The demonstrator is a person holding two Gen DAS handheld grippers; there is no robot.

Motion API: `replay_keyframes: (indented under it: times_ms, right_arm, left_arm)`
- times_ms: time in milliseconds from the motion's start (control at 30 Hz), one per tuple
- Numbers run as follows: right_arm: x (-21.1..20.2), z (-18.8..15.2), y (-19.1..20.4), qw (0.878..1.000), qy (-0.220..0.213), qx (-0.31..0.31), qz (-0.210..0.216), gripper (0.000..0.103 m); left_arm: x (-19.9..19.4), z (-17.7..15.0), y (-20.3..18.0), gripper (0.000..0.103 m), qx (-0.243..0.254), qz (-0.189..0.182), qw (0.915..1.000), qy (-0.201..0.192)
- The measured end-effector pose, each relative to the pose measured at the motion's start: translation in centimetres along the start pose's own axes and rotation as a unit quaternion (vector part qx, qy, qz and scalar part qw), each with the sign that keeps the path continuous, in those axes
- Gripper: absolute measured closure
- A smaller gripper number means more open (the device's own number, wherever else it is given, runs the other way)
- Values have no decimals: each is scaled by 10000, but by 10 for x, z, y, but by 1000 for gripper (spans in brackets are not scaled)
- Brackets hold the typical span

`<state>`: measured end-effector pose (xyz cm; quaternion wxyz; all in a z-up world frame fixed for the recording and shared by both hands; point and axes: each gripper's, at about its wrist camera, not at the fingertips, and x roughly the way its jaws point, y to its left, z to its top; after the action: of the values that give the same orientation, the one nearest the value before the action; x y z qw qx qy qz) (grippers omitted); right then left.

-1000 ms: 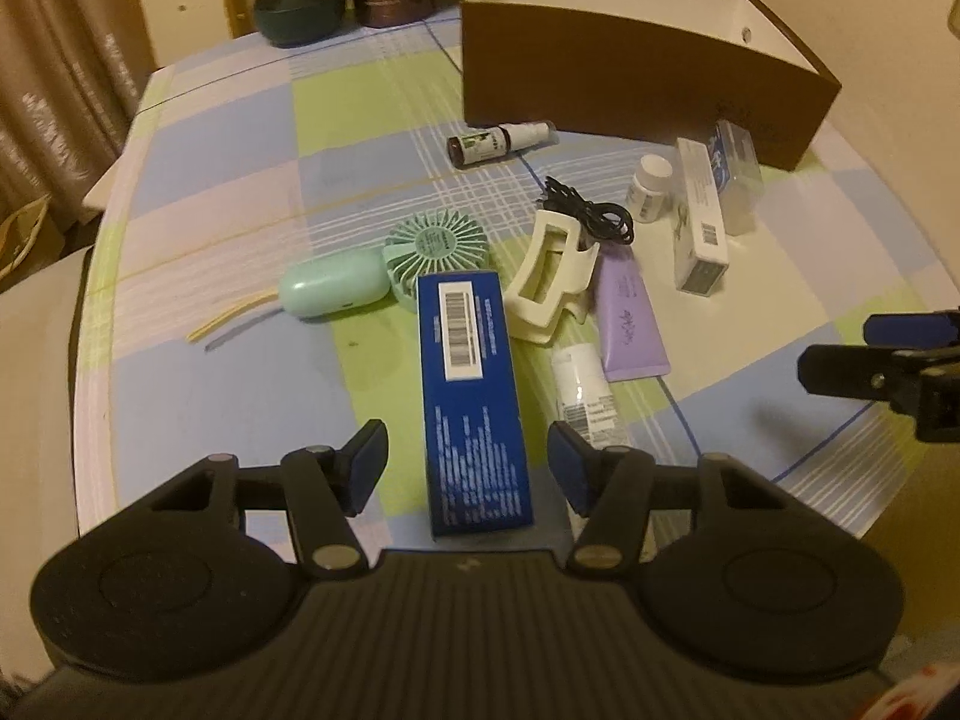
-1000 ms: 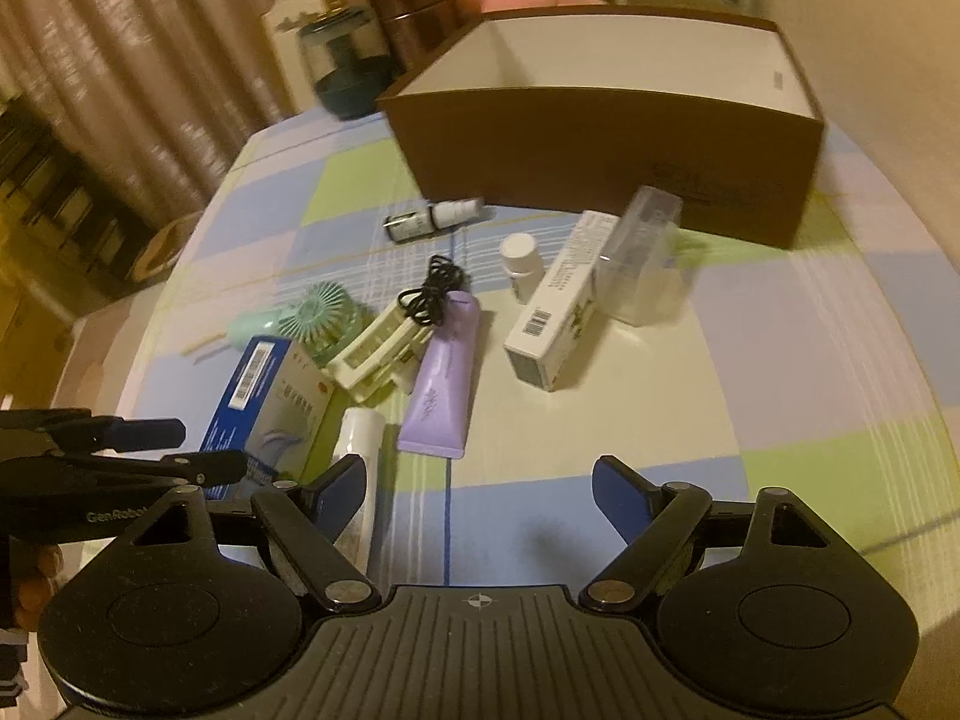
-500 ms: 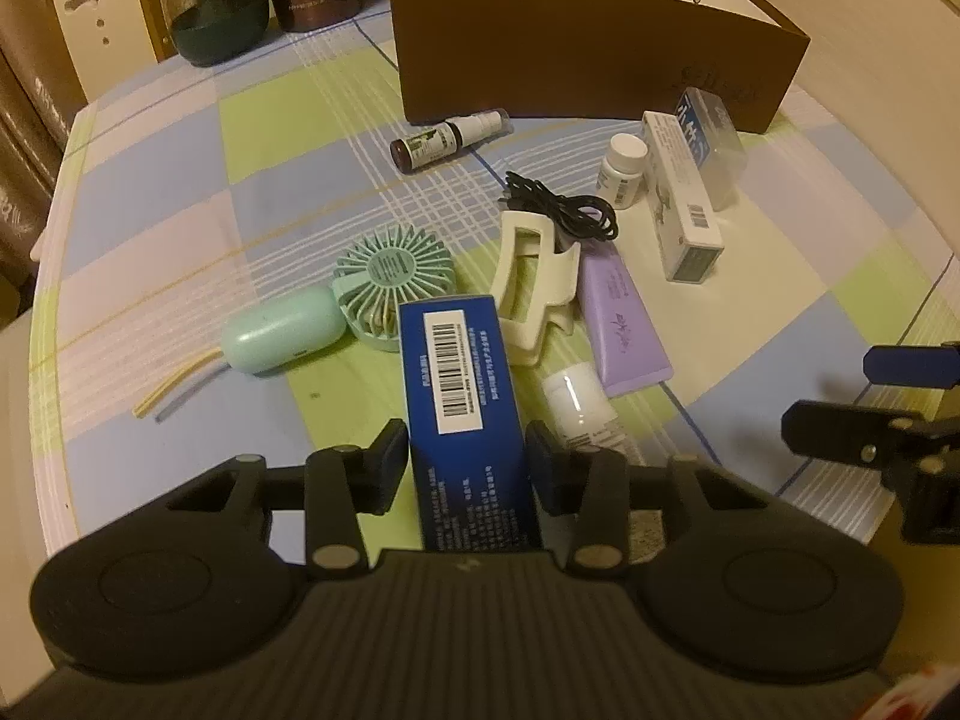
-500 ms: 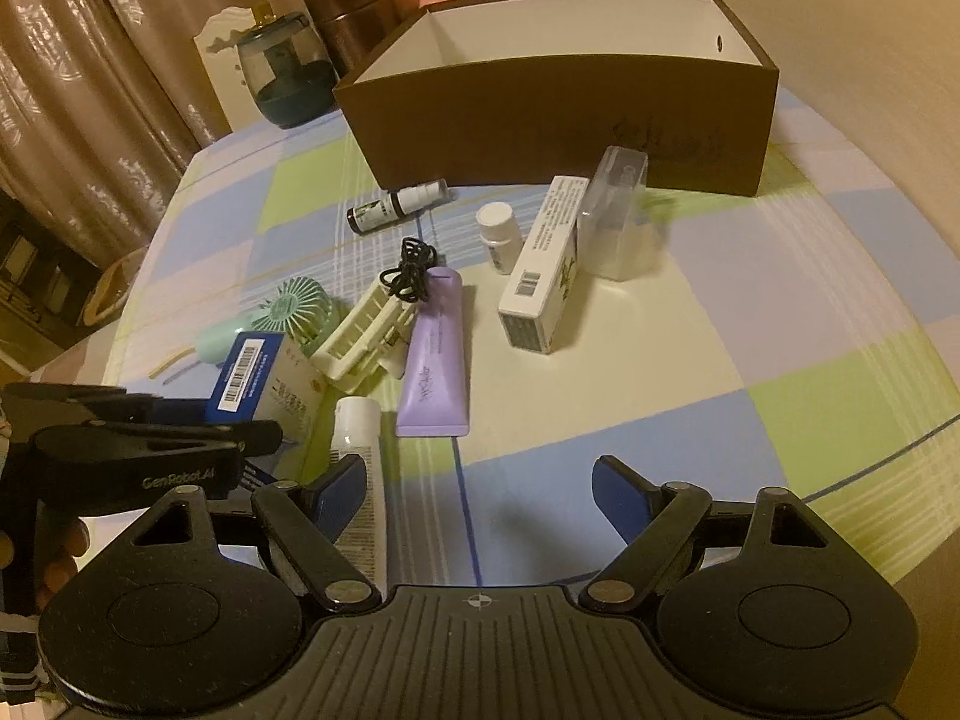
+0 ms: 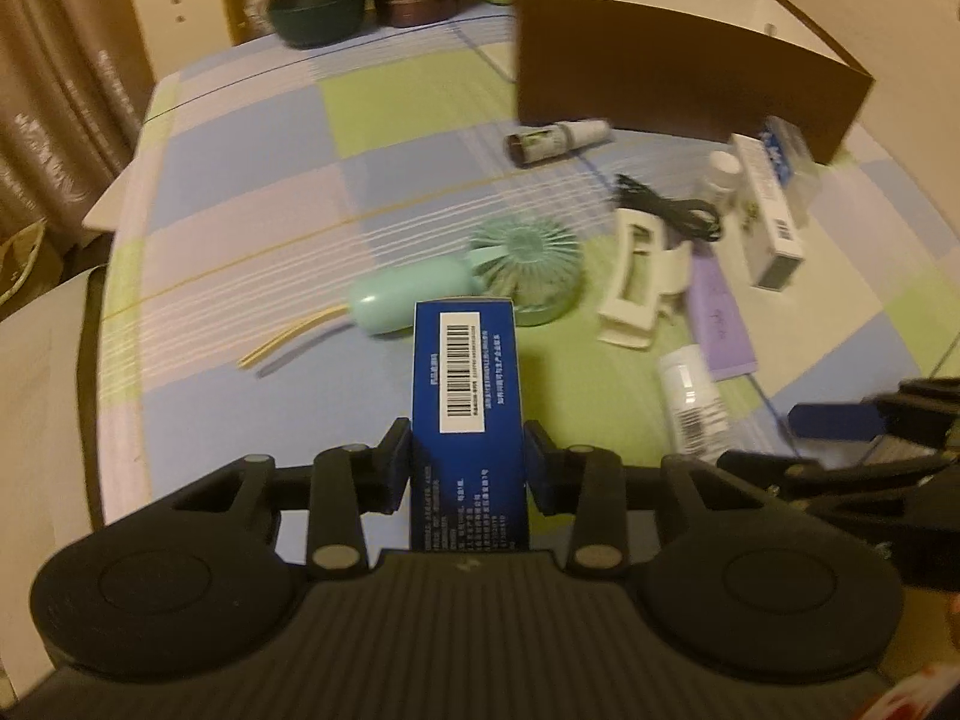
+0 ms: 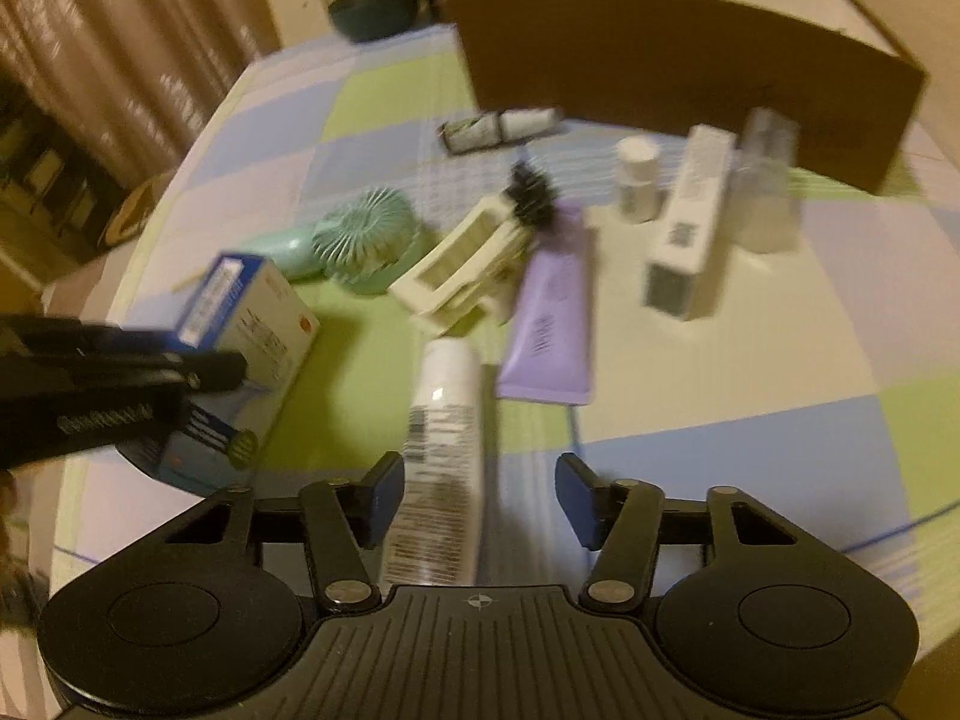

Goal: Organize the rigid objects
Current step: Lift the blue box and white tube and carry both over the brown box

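Left gripper (image 5: 467,461): lower centre of the left wrist view, pitched steeply downward. Jaws have just been closing; both blue pads press the sides of an upright blue box (image 5: 465,384), which stands between them.

Right gripper (image 6: 479,495): lower centre of the right wrist view, also pitched steeply downward. Jaws have just been closing; a white tube (image 6: 441,456) lies between them, touching the left pad, with a clear gap to the right pad.

Cross-views: the right gripper enters the left wrist view at the right edge; the left gripper enters the right wrist view at the left edge.
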<state>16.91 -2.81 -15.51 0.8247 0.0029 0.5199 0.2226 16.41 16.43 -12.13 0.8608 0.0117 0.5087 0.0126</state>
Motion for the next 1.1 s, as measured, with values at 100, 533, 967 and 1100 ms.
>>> replay_keyframes:
  times_ms: [100, 533, 967, 1100]
  right_arm:
    - [14, 1, 10, 9999, 46, -141, -56, 50]
    - [32, 2, 25, 9973, -108, -578, -442, 66]
    - [-16, 23, -4, 9980, -596, 56, -203, 67]
    - [-34, 37, -19, 9966, -787, 164, -185, 67]
  left_arm:
    - [-1, -4, 8, 67, -110, 20, 9999, -9]
    - [5, -7, 6, 67, 25, -1, 10000, -18]
    - [-19, 17, -5, 67, 166, -250, 9990, -331]
    - [-31, 38, -19, 67, 249, -337, 9978, -521]
